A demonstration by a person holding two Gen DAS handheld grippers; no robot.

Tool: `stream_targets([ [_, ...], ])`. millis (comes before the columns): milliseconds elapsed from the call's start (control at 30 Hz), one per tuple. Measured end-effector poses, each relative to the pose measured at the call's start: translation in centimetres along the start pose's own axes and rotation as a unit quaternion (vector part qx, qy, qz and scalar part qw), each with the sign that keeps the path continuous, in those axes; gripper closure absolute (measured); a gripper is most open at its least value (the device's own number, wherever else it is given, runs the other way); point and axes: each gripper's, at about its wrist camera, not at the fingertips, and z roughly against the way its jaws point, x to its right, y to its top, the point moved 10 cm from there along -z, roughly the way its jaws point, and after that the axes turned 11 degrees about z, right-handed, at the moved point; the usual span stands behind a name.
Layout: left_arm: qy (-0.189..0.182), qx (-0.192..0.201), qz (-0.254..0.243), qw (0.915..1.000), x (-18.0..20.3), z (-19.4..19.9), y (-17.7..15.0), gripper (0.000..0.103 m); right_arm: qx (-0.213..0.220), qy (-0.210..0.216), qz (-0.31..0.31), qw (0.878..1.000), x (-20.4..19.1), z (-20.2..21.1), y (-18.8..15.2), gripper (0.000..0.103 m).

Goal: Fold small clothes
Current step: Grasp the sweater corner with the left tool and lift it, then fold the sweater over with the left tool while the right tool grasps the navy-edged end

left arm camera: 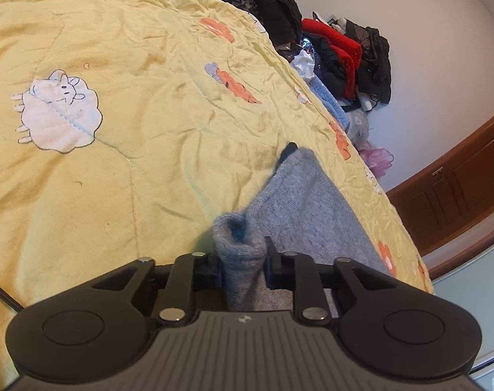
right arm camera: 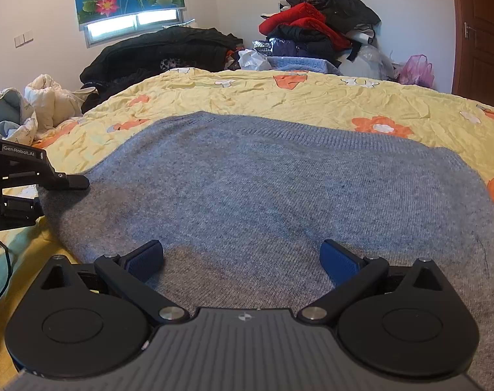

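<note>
- Pinching a bunched edge of the grey sweater [left arm camera: 243, 251], my left gripper [left arm camera: 243, 260] has its jaws nearly closed.
- My right gripper [right arm camera: 242, 260] hovers above the sweater, jaws wide, empty.
- The sweater lies flat on the yellow quilt [right arm camera: 312, 101].

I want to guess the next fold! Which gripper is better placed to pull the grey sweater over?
Probably the left gripper: it is already shut on a bunched edge of the grey sweater. The right gripper is open above the knit, gripping nothing.

Grey-blue knitted wool sweater [right arm camera: 263, 189]. Pale yellow quilted bedspread [left arm camera: 123, 150] printed with orange flowers and a white sheep [left arm camera: 56, 112]. Red garment [right arm camera: 299, 21] among black clothes.
</note>
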Motion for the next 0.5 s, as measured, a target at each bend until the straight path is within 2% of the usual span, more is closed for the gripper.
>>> stream_targets([
  [33,0.007,0.000,-0.009,0.9999,0.0,-0.1,-0.1,0.093,0.000,0.000,0.000,1.000,0.0,0.0,0.0,0.000],
  [133,0.020,0.017,-0.054,0.9982,0.7,0.2,-0.5,0.096,-0.001,-0.001,0.002,1.000,0.0,0.0,0.0,0.000],
  [200,0.034,0.039,-0.111,0.9924,1.9,0.7,-1.0,0.097,-0.001,-0.001,0.002,1.000,0.0,0.0,0.0,0.000],
  [233,0.038,0.050,-0.148,0.9870,2.7,1.0,-1.5,0.097,-0.001,0.001,-0.001,1.000,0.1,0.1,0.0,0.000],
  [267,0.039,0.060,-0.192,0.9787,3.6,1.2,-2.1,0.097,-0.003,0.006,-0.007,1.000,0.2,0.1,0.2,0.000],
  [367,0.039,0.110,-0.356,0.9271,6.5,1.9,-5.4,0.097,-0.018,0.055,-0.063,0.996,0.9,0.1,2.4,0.000],
  [400,0.030,0.114,-0.384,0.9159,7.0,2.0,-6.5,0.097,-0.010,0.078,-0.094,0.992,1.3,0.1,3.8,0.000],
  [500,0.022,0.107,-0.418,0.9020,7.5,1.6,-8.5,0.096,-0.004,0.154,-0.159,0.975,1.4,-1.0,8.4,0.000],
])
